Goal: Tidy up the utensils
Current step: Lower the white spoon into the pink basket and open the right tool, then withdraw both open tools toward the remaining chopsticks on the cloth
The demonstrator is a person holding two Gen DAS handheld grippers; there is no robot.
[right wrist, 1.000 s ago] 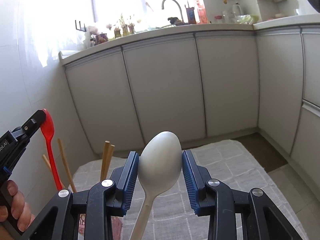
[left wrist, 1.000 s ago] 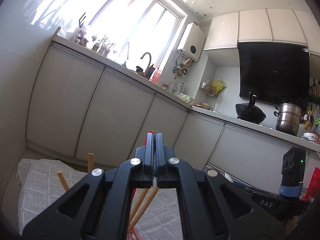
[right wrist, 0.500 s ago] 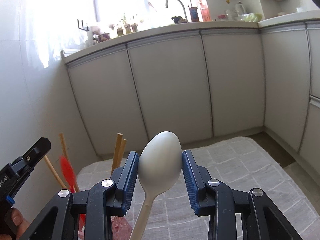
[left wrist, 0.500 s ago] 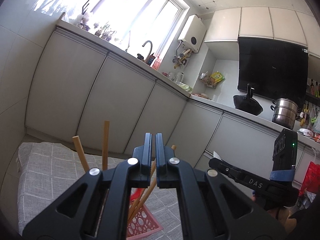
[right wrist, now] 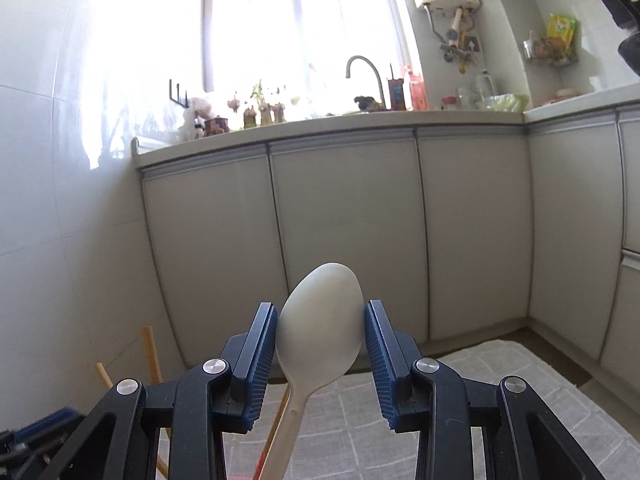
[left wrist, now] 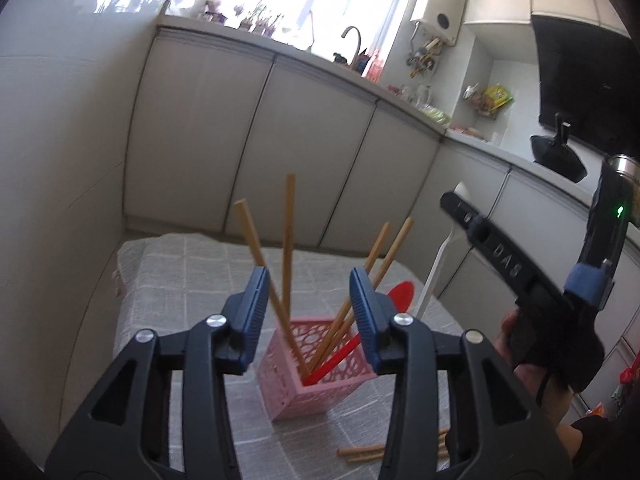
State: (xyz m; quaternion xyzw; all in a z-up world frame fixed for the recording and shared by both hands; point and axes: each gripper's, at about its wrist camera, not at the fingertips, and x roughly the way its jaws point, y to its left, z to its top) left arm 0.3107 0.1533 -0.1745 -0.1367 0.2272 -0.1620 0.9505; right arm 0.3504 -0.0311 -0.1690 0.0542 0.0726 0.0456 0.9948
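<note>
Utensils stand in a pink lattice holder (left wrist: 316, 380) just beyond the left gripper (left wrist: 308, 312): wooden chopsticks (left wrist: 289, 240) and a red spoon (left wrist: 394, 300) lean out of it. That gripper's jaws are opening, with nothing pressed between the pads. More chopsticks (left wrist: 366, 453) lie loose on the grey checked cloth (left wrist: 172, 280) to its lower right. The right gripper (right wrist: 320, 340) is clenched on the bowl of a white spoon (right wrist: 320, 312), handle hanging below. Ahead run pale kitchen cabinets (right wrist: 348, 240), a countertop with a tap (right wrist: 362, 72) and a bright window (right wrist: 296, 20).
</note>
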